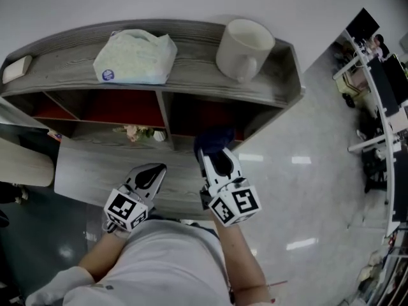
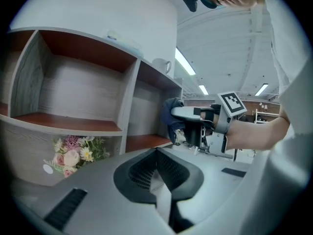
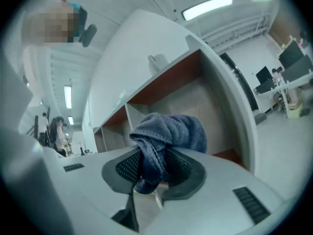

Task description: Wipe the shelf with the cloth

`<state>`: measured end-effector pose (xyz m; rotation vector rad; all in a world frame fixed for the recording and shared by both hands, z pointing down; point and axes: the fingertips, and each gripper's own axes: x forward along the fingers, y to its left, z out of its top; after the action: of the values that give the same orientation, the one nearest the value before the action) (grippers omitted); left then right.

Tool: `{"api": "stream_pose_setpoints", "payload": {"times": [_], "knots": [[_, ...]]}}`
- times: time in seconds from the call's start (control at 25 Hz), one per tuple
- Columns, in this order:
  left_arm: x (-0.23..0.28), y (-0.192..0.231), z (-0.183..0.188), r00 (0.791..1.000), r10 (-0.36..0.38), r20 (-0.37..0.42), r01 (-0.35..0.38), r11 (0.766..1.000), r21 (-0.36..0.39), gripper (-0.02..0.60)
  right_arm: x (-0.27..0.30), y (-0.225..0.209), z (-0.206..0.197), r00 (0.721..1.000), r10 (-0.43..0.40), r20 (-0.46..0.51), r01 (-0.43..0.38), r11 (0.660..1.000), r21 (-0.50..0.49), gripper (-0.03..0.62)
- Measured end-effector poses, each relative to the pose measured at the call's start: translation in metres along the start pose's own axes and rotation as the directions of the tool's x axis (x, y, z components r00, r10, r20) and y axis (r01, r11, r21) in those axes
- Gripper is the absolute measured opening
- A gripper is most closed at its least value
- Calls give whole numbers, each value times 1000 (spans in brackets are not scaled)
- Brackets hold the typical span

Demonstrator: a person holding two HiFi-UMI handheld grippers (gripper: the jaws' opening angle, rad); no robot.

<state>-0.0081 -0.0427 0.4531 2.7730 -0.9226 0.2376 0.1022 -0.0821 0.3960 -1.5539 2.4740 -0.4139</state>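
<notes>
Since the cloth [image 3: 168, 136] is bunched into a lump and pinched in the right gripper [image 1: 213, 155], whose jaws are narrow and closed on its folds, the wipe should go best if the soft wad, not the hard tips, meets the wood. The cloth hangs at the mouth of the right-hand lower compartment [image 1: 207, 116] of the shelf [image 1: 191, 75] and does not look pressed on any board yet. I would ease it in low, flatten the wad on the reddish bottom board of that bay, then draw overlapping strokes from the back wall outward, keeping off the centre divider [image 1: 164, 116]. The left gripper [image 1: 148, 177] is empty, jaws together, just beside the right one in front of the shelf. It is best kept back from the small flowers [image 1: 135, 132] in the left bay.

The shelf is grey wood-grain outside and red-brown inside. A white mug [image 1: 244, 43] and a pale plastic bag [image 1: 135, 57] stand on its top board — both would need working around. Beyond lies a glossy pale floor [image 1: 306, 190], with office desks [image 1: 376, 88] well apart at the right.
</notes>
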Motion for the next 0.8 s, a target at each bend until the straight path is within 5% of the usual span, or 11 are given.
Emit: {"api": "stream_pose_setpoints", "payload": {"times": [0.28, 0.8], "knots": [[18, -24, -2, 997, -75, -13, 75, 997, 7, 15, -51, -12, -22, 991, -115, -69, 103, 981, -166, 103], [32, -44, -6, 992, -120, -32, 121, 993, 16, 15, -94, -35, -48, 964, -227, -137, 198, 960, -198, 103]]}}
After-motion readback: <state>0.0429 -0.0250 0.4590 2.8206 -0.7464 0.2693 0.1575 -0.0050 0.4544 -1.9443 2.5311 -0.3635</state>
